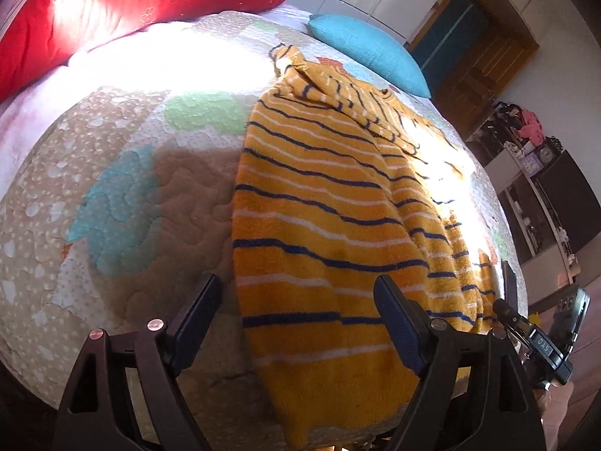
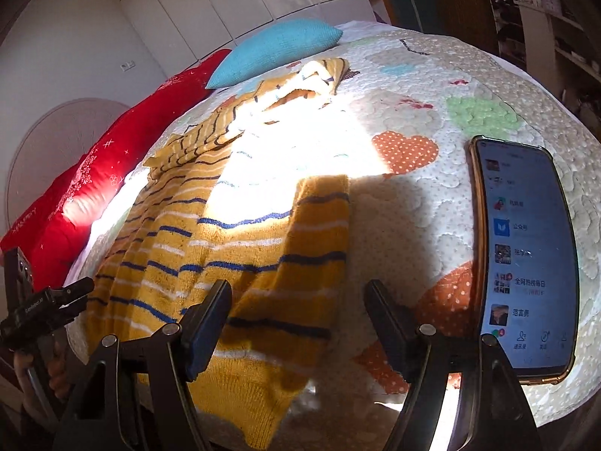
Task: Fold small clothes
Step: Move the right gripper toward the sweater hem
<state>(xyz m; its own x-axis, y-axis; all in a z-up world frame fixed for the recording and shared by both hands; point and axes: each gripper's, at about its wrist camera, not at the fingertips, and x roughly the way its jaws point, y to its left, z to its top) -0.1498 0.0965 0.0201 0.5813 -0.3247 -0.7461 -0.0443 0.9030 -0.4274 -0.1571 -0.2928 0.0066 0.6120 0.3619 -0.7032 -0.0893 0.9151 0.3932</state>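
Observation:
A yellow knitted sweater (image 1: 319, 203) with dark blue and white stripes lies spread on the quilted bedspread (image 1: 131, 188), its hem toward me and a sleeve bunched at the far end. My left gripper (image 1: 296, 282) hovers open over the hem's left edge, one finger above the quilt and the other above the knit. In the right wrist view the same sweater (image 2: 244, 263) lies to the left. My right gripper (image 2: 296, 287) stands open over its right hem edge, holding nothing. Each gripper shows at the other view's side edge: right gripper (image 1: 537, 338), left gripper (image 2: 37, 312).
A lit phone (image 2: 526, 255) lies on the quilt just right of my right gripper. A red pillow (image 1: 112, 7) and a blue cushion (image 1: 368, 52) sit at the far end of the bed. Shelves (image 1: 544, 173) stand beyond the bed's right side.

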